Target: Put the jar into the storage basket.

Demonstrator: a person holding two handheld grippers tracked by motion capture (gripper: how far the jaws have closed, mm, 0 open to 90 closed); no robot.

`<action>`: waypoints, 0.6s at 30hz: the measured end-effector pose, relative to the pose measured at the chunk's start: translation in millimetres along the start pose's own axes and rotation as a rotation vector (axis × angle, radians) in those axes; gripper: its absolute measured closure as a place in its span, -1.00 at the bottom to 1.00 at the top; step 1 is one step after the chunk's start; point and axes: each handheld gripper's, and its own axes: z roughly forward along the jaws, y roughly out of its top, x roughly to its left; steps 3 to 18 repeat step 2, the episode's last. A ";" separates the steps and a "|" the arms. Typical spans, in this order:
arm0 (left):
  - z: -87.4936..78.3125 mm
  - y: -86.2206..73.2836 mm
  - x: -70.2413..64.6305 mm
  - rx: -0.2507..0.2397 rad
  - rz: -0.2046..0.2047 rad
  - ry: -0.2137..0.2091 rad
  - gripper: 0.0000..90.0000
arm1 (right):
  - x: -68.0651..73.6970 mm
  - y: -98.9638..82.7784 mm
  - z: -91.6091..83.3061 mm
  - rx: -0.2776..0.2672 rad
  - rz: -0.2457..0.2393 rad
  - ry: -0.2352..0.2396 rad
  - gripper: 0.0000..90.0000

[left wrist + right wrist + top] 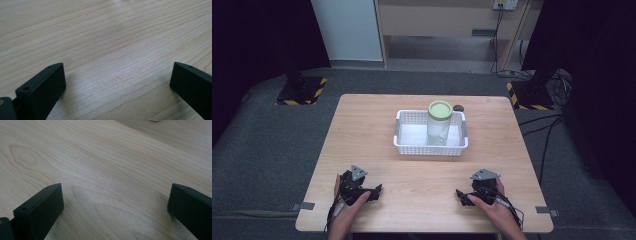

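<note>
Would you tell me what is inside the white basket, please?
A clear jar with a green lid stands upright inside the white basket. The jar's contents cannot be made out.

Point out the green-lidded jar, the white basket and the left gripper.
Green-lidded jar (440,110): high view, on its green lid.
White basket (430,149): high view, on its near wall.
Left gripper (376,190): high view, between its open jaw tips.

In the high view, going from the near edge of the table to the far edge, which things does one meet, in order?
The two grippers, left gripper and right gripper, side by side near the front edge → white basket with the green-lidded jar standing in it → small dark object on the table just behind the basket.
</note>
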 end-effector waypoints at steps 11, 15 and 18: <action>0.0 0.1 0.0 0.000 0.000 0.000 -1.00 | 0.0 0.1 0.0 0.001 0.000 0.000 -0.99; 0.0 0.1 0.0 0.000 0.000 0.000 -1.00 | 0.0 0.1 0.0 0.001 0.000 0.000 -0.99; 0.0 0.1 0.0 0.000 0.000 0.000 -1.00 | 0.0 0.1 0.0 0.001 0.000 0.000 -0.99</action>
